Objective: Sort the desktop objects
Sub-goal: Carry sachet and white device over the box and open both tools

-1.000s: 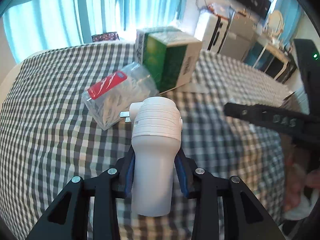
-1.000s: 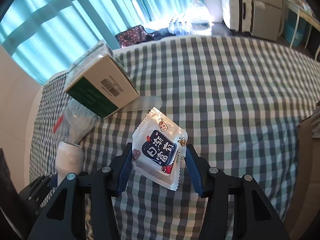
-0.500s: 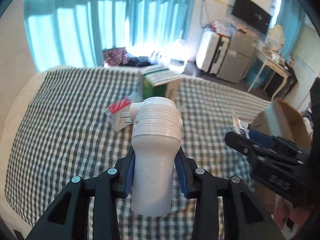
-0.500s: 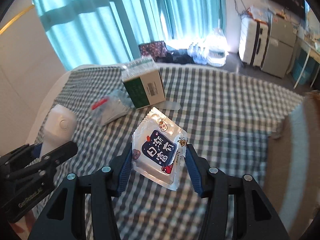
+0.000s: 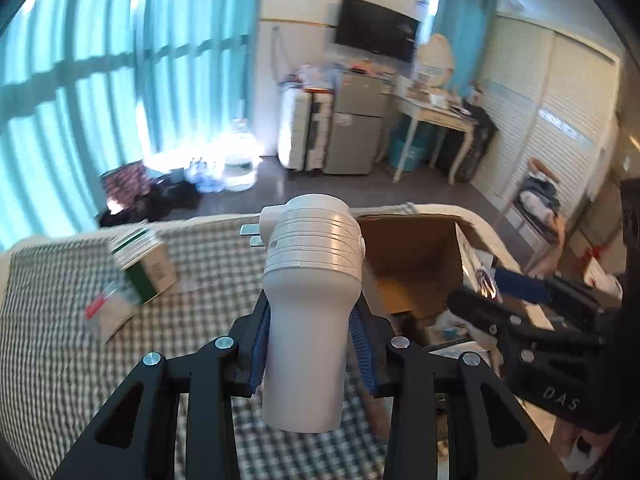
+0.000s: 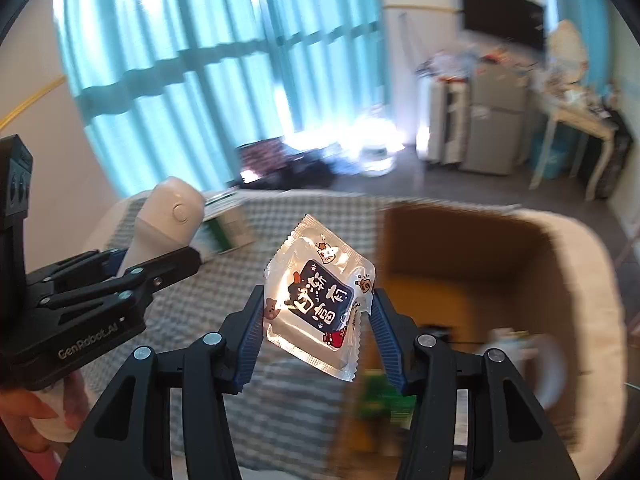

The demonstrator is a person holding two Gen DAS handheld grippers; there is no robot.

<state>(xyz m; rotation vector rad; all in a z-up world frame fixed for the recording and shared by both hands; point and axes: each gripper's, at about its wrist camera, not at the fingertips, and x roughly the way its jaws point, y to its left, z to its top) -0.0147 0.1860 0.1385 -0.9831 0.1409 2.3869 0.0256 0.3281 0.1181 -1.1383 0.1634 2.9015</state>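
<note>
With our left gripper (image 5: 308, 344) clamping the charger (image 5: 310, 300) and our right gripper (image 6: 316, 336) the packet (image 6: 318, 300), we judge the carry underway; next, release over the box (image 6: 460, 264).

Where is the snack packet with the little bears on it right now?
The snack packet is pinched in the right claw, held up in the air in the right wrist view. The open cardboard box is just behind it on the right.

The left gripper (image 5: 310, 336) points obliquely downward, its blue-padded jaws clamped on a white plug-in device (image 5: 310, 304). The right gripper (image 6: 318, 332), pitched down alike, pinches a snack packet (image 6: 320, 300) between its pads. In the right wrist view the left gripper sits at nine o'clock, with a hand (image 6: 28, 420) beneath it at eight o'clock.
</note>
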